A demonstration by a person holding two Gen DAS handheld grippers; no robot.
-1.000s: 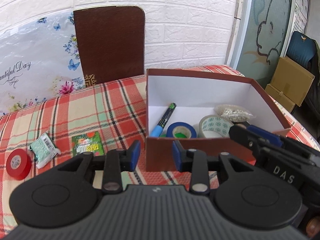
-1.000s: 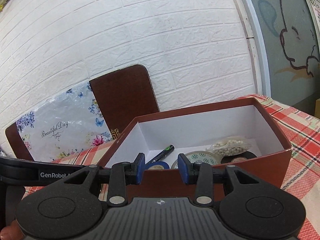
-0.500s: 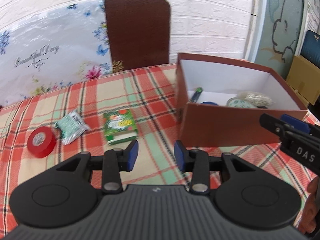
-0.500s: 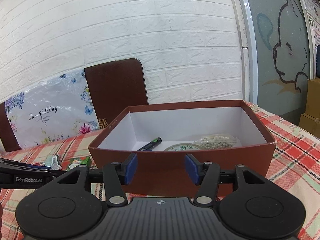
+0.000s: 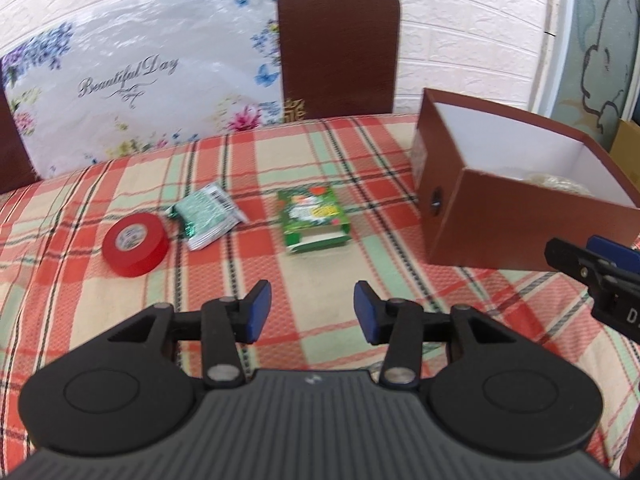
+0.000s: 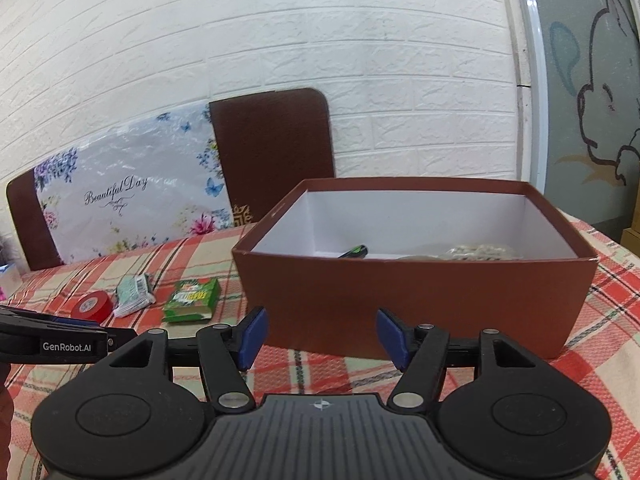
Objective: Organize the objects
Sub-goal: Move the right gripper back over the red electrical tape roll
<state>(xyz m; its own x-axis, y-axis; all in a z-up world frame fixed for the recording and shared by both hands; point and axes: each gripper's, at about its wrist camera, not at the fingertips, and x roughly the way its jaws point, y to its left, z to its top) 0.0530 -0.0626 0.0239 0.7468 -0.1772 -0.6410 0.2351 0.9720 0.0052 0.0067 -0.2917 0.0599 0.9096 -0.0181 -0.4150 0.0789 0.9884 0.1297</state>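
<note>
Brown box [image 5: 532,232] right on checked cloth [image 5: 304,148] | green packet [image 5: 314,218], red tape [image 5: 135,245] left | left gripper [image 5: 312,312], right gripper [image 6: 320,334]: jaws opening, empty

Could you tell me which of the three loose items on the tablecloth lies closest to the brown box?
The green carton. It lies nearest the brown box; the crinkled green-and-white packet sits farther left, and the red tape roll farthest of all.

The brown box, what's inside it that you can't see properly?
- Left wrist view: the brown box near wall hides the floor; only a pale bag peeks out.
- Right wrist view: the front wall hides most of the marker and bead bag.
- Anything lying lower is hidden in both.
</note>
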